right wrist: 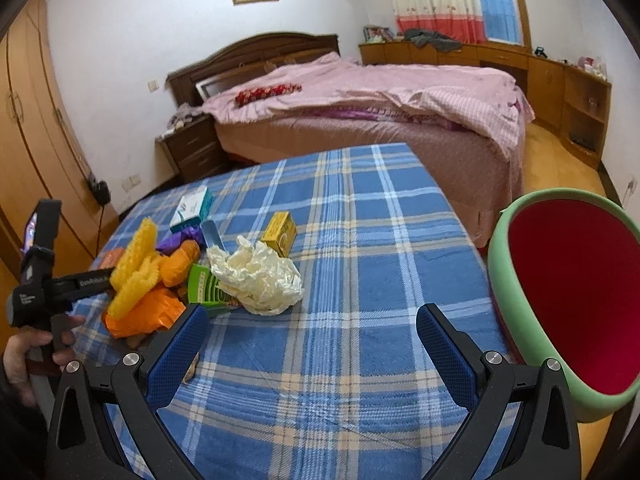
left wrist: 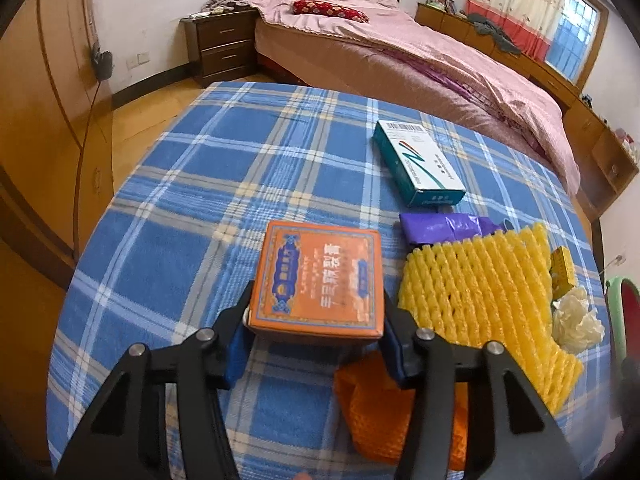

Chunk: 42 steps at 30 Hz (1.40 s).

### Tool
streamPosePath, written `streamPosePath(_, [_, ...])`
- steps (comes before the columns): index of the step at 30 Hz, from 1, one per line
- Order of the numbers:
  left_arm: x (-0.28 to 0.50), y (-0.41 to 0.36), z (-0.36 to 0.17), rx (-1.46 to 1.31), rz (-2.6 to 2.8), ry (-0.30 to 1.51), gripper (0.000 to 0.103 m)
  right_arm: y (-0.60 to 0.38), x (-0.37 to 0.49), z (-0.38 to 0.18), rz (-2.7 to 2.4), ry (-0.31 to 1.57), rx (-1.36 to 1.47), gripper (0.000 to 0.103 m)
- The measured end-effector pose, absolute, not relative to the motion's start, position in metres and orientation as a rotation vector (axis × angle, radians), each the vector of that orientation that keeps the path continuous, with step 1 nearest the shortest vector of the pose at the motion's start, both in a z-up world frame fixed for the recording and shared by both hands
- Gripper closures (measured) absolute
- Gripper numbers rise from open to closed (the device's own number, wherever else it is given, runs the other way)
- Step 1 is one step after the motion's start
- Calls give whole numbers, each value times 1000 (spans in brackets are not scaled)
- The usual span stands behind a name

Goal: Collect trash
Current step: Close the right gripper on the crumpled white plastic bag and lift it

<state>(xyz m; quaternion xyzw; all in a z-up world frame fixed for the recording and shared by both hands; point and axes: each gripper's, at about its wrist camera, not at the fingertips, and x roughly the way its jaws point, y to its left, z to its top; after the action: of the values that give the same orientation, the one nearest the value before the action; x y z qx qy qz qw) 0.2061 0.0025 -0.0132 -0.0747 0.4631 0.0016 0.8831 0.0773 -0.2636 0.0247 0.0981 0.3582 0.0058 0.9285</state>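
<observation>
Left gripper (left wrist: 316, 322) pads clamp both sides of an orange box (left wrist: 318, 282) on the plaid table (left wrist: 180, 184), left of yellow foam netting (left wrist: 480, 296). Right gripper (right wrist: 312, 344) gapes wide, empty, beside the green bin (right wrist: 520, 300).

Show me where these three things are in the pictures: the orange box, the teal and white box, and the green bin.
orange box (left wrist: 320, 280), left wrist view, middle of its printed top face.
teal and white box (left wrist: 420, 156), left wrist view, middle of its white top face.
green bin (right wrist: 504, 280), right wrist view, green outer wall at its left side.
</observation>
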Motion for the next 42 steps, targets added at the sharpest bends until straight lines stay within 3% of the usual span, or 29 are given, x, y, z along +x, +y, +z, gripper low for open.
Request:
streamPosePath(12, [192,13,-1,-178,-124,881,51,-244,99,19,-40,780,179,1])
streamPosePath(23, [171,10,18,-127,-213,770,51,-222,130,3,-81,852,185,31])
streamPosePath(27, [172,11,17,-138,-226,770,51,-224,134,-6,-89,873,199,51])
streamPosePath(31, [171,9,16,-132,-232,771,51,-224,136,-7,-62,875,206,59])
streamPosePath(42, [162,2,25,-104,-224,752,51,-233,137,-10,-12,851,294,58])
